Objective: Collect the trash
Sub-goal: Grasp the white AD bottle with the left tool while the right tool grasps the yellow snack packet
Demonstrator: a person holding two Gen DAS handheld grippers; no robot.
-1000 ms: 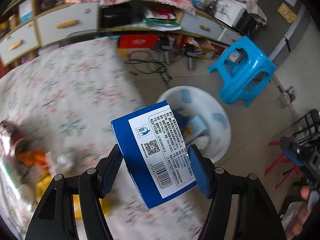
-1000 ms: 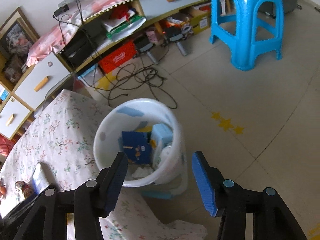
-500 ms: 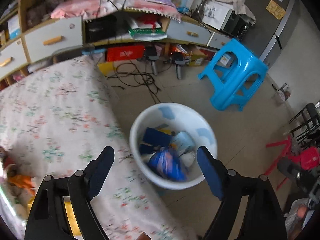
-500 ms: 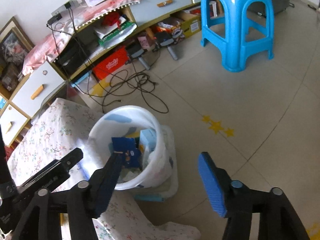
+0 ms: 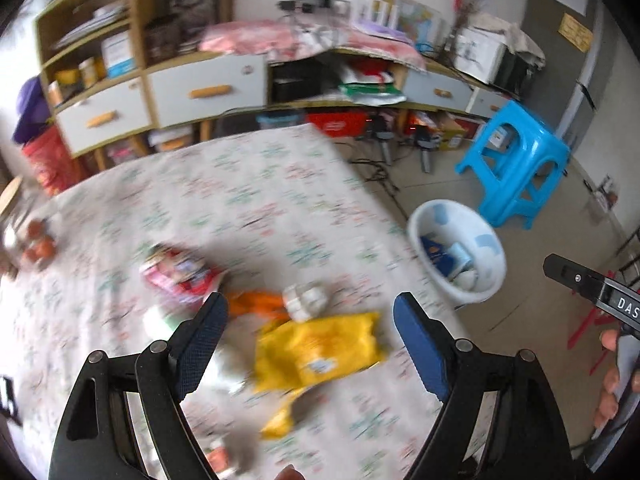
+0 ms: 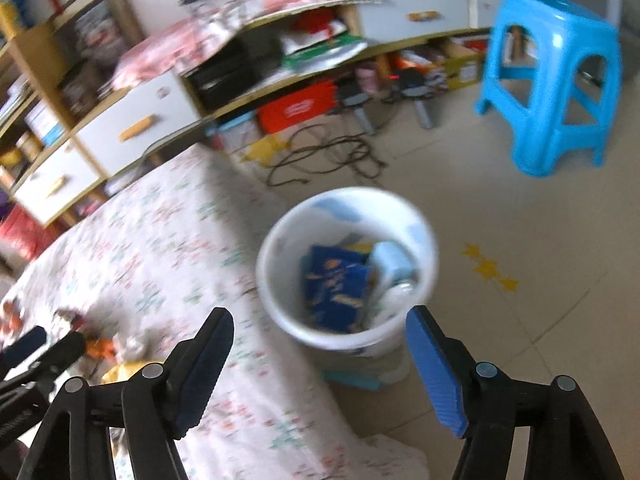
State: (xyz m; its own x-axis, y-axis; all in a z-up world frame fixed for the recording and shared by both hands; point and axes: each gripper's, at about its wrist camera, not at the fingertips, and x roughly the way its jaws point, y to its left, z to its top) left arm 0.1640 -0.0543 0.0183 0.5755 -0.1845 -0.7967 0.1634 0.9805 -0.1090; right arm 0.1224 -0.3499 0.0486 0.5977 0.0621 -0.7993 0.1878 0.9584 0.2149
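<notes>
Partly done: boxes already in bin.
Left tongs empty, wide over yellow packet; right tongs empty, opening.

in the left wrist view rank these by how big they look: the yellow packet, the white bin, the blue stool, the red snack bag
1. Yellow packet, though it lies nearest the camera.
2. Blue stool and white bin: too alike to rank.
3. Red snack bag, blurred.

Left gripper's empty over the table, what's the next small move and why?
Probably lower the left gripper onto the crumpled yellow plastic packet and close. Its jaws stand open with nothing gripped, the packet lies on the floral tablecloth right between them, and the white plastic bin sits close on the floor.
</notes>
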